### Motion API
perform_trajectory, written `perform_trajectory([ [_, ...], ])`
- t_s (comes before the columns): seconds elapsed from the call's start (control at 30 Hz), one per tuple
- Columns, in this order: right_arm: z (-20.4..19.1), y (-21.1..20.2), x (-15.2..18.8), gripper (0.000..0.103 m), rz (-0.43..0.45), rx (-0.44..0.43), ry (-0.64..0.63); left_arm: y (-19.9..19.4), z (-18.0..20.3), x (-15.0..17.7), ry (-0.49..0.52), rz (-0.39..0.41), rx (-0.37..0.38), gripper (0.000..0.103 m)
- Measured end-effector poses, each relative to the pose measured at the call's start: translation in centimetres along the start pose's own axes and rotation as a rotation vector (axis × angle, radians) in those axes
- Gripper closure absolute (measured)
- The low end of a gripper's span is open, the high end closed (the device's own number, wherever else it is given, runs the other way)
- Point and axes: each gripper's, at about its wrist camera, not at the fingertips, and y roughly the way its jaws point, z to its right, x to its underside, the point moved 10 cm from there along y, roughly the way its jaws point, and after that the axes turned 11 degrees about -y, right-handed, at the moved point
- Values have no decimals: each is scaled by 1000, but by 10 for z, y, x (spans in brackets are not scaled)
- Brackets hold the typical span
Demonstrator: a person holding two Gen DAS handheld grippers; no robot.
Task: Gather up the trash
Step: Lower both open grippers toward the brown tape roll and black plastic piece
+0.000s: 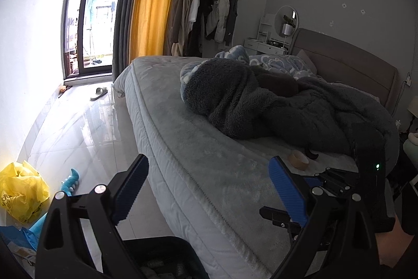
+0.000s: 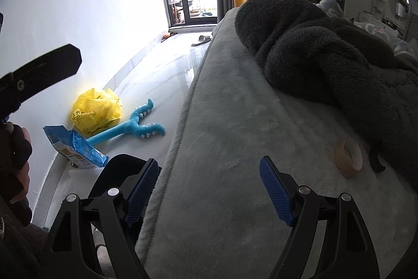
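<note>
Bedroom shot, both tongs hanging near the bed [image 2: 224,137] corner with nothing in them. Left tongs [image 1: 209,190] are spread wide, pointing across the mattress. Right tongs [image 2: 209,190] are apart too, nothing between the blue pads.

Trash is mostly on the floor [image 2: 156,75] by the white wall. In the right view, a crumpled yellow bag [image 2: 96,111] sits around 9 o'clock, with a blue packet [image 2: 74,148] just below it, closer to the camera. A blue plush toy [image 2: 130,130] lies beside both, its long end right up against the packet.

On the bed there's a tape roll [image 2: 348,157] at about 4 o'clock, just beside the edge of the dark fleece blanket [image 2: 326,56]. A slipper [image 2: 201,39] is way back by the glass door.
</note>
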Motion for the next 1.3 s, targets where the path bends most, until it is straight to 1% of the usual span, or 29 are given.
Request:
perform_trajectory([
  [0.27,59,-11,6,22,16,56,60,33,23,9,44,-48,36,8],
  [0.57,127,-13,13,22,20,126,143,66,56,12,77,-83,114,8],
  [0.77,155,-7,14,22,14,155,167,89,76,16,116,-115,163,8],
  [1.0,195,5,25,22,-16,182,186,125,101,29,155,-185,221,8],
  [1.13,215,12,33,22,-34,185,216,142,118,42,176,-237,274,8],
  [1.2,226,16,38,22,-44,183,231,150,127,49,176,-276,317,8],
  [1.3,238,24,50,22,-76,183,247,161,139,59,204,-312,353,8],
])
